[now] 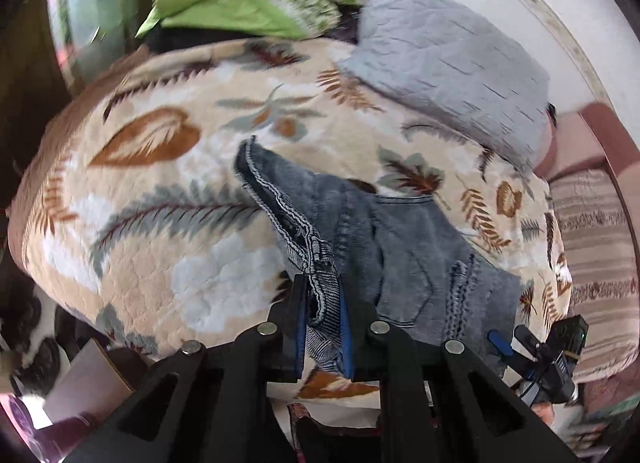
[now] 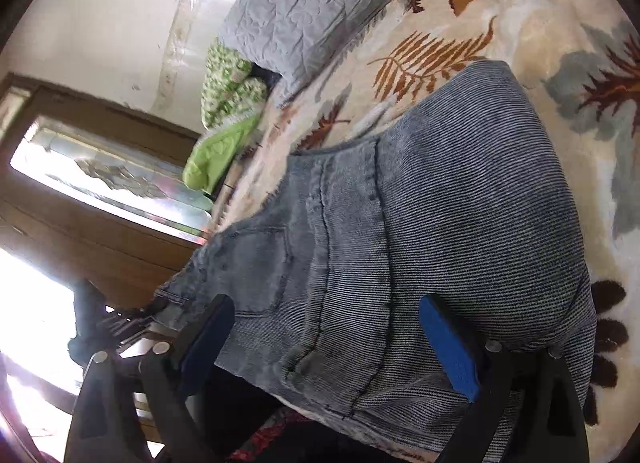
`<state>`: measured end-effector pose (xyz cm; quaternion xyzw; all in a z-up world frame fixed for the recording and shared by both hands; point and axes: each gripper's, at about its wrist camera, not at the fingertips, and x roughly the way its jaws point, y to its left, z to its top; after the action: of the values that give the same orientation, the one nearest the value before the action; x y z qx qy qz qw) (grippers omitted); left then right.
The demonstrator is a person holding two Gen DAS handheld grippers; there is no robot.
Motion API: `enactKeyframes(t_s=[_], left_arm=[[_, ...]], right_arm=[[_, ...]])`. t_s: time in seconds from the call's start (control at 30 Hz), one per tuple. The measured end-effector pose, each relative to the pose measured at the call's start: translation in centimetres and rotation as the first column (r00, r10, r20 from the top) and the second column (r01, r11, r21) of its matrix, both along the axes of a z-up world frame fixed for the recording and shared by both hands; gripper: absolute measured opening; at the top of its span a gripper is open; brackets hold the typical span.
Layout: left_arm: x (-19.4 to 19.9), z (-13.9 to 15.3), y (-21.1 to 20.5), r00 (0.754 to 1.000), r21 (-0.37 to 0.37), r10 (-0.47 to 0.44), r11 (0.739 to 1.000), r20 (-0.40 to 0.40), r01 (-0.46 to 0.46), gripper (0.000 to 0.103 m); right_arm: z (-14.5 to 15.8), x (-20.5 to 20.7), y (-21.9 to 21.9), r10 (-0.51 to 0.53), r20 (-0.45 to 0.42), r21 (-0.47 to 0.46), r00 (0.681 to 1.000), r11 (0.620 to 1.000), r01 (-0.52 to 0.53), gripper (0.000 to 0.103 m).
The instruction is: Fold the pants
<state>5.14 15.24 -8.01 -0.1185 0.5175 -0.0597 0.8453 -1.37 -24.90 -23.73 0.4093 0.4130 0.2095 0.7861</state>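
Observation:
Grey-blue jeans lie crumpled on a leaf-patterned blanket. My left gripper is shut on a stitched edge of the jeans, with a strip of denim pinched between its blue pads and lifted off the blanket. The right gripper shows at the lower right of that view, beside the jeans' near corner. In the right wrist view the jeans fill the middle, a back pocket showing. My right gripper stands open just above the denim, its pads wide apart and pressing on nothing.
A grey quilted cover and a green pillow lie at the far end of the bed. A striped cushion sits off the right side. A wooden cabinet with a mirror stands beyond the bed edge.

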Motion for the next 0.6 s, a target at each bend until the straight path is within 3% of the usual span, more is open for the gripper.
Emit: enactKeyframes(t_s=[0.1,0.23,0.33,0.47,0.6], left_arm=[[-0.2,2.4,-3.6,0.997,0.055,-0.069,0.996,0.044,0.067,0.014],[-1.1,4.7,-8.4,0.982,0.102,-0.169,0.982,0.082,0.16,0.014],[-2.0,6.1,-12.8,0.96,0.136,-0.263,0.959,0.096,0.249,0.011],[-3.8,7.2,-20.5,0.901,0.163,-0.424,0.899,0.09,0.407,0.007],[-5.6,5.7,-27.8,0.815,0.2,-0.578,0.803,0.038,0.561,0.007]], right_arm=[[0.2,-0.9,-1.8,-0.026,0.046,0.077,0.999,0.997,0.022,0.095],[1.1,-2.0,-4.2,-0.085,0.089,0.031,0.992,0.996,0.083,0.095],[1.4,-2.4,-6.4,-0.153,0.107,0.068,0.982,0.987,0.146,0.095],[1.9,-3.4,-10.1,-0.271,0.141,0.159,0.952,0.955,0.248,0.095],[2.2,-4.5,-13.1,-0.368,0.158,0.24,0.917,0.915,0.325,0.095]])
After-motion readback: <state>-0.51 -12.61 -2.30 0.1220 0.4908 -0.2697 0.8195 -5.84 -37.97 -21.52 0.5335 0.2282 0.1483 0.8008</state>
